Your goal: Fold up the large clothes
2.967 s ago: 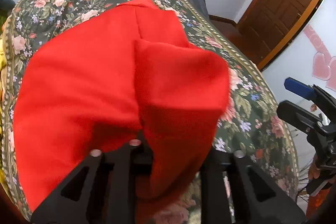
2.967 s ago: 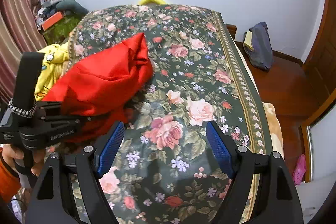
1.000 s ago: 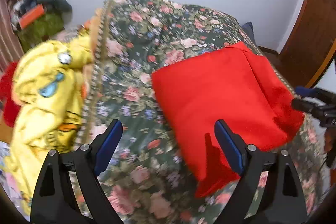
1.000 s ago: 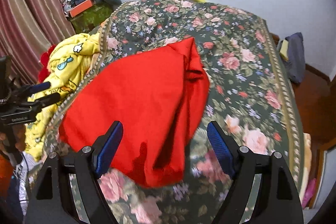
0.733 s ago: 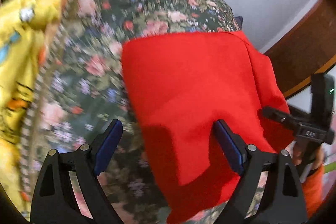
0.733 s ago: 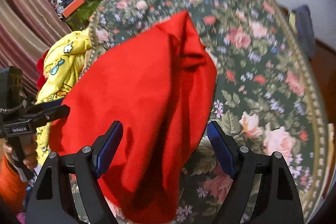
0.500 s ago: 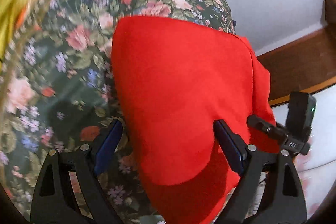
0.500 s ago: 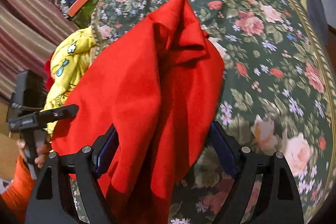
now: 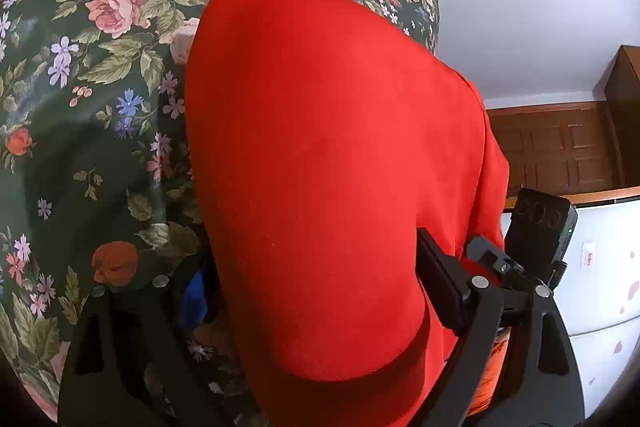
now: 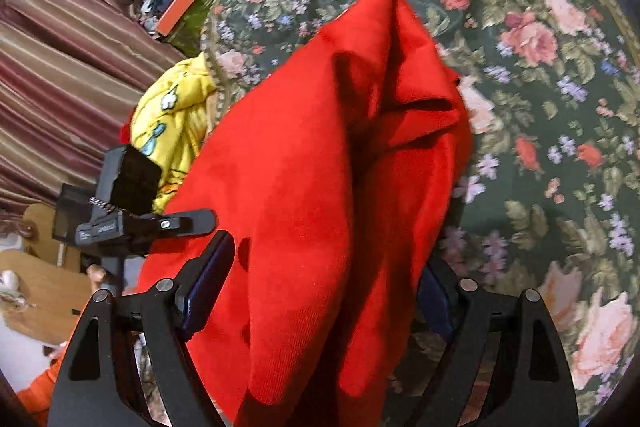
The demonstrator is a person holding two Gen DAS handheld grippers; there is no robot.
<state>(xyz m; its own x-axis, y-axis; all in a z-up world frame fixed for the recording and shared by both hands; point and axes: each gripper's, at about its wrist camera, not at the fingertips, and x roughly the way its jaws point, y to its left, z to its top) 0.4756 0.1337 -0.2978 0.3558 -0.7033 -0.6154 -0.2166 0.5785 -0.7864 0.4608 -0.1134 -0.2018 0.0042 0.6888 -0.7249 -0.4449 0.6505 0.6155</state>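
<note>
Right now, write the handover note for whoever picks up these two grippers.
Left gripper: open, fingers astride the near edge of the red garment, not clamped.
Right gripper: open, straddling the garment's near end from the other side, not clamped.
Garment: lying partly folded on the flowered bedspread, bunched with a raised ridge at its far end. Yellow clothing lies off the bed's left edge.
Done: a rough fold.
Left: grip both sides, finish and flatten the fold.
</note>
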